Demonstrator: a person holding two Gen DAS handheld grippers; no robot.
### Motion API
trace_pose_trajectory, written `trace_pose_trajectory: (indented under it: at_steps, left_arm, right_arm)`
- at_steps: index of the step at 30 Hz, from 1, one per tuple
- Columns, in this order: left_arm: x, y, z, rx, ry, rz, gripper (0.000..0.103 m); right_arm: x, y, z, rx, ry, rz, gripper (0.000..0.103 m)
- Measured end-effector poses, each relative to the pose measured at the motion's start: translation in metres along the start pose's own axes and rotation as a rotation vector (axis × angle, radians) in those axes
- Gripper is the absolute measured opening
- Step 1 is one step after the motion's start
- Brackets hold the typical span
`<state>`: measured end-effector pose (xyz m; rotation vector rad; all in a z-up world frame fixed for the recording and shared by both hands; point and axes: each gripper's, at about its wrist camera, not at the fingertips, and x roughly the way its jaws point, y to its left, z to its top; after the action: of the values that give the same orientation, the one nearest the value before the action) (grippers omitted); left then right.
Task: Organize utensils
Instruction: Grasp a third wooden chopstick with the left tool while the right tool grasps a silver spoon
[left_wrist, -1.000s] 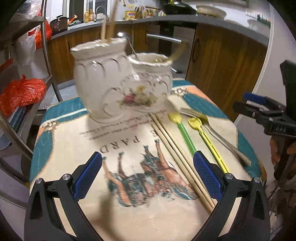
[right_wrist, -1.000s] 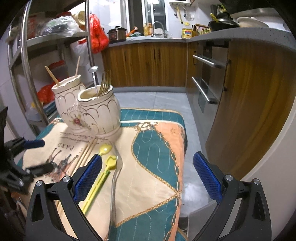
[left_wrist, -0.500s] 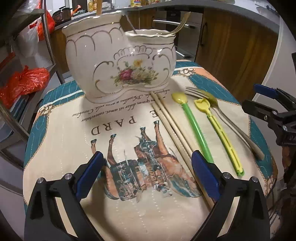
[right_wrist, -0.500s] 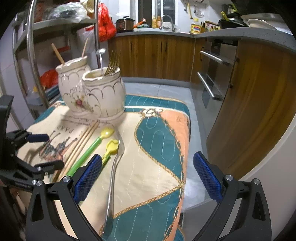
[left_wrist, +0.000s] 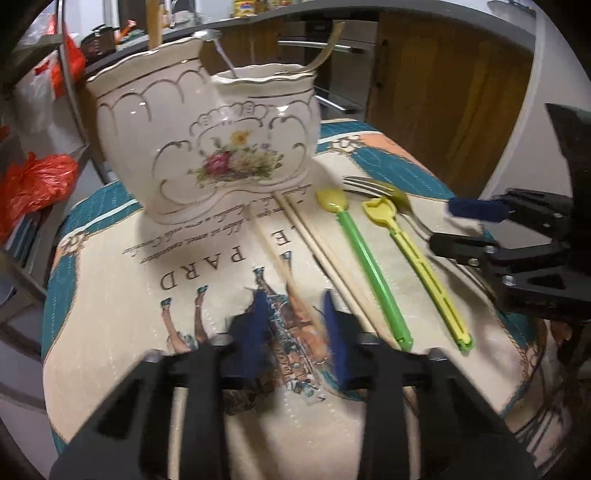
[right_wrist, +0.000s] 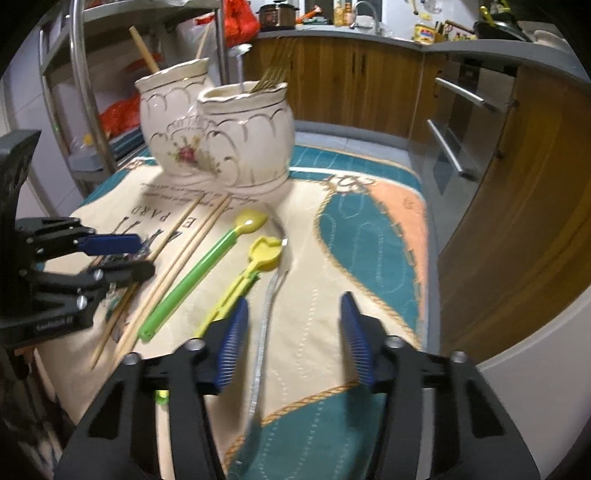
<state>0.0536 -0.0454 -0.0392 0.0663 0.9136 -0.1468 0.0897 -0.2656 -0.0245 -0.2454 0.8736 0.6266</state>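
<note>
Left wrist view: left gripper (left_wrist: 295, 325), jaws closing, apart astride a chopstick (left_wrist: 273, 254); right gripper (right_wrist: 291, 332) likewise astride the fork (right_wrist: 264, 325); holder (left_wrist: 207, 147) beyond.

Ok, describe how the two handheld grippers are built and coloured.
Both look alike. The left gripper and right gripper have black angular plastic frames with cut-out openings, silver screw heads at the joints, and two fingers faced with ribbed blue pads. The left one's side bears small white lettering, too blurred to read. No sleeves or cables show.

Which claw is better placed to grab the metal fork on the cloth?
Right. The handle of the fork lies inside the right claw, whose jaws have just been closing. The left claw, also just closing, has a chopstick inside it.
</note>
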Motion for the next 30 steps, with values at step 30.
trace_pose_trajectory:
  at_steps: [30]
  left_arm:
    - [-0.021,0.052,-0.016,0.053,0.084,-0.044,0.009]
  right_arm:
    - [0.018,-0.001,0.028,-0.004,0.049,-0.033,0.028]
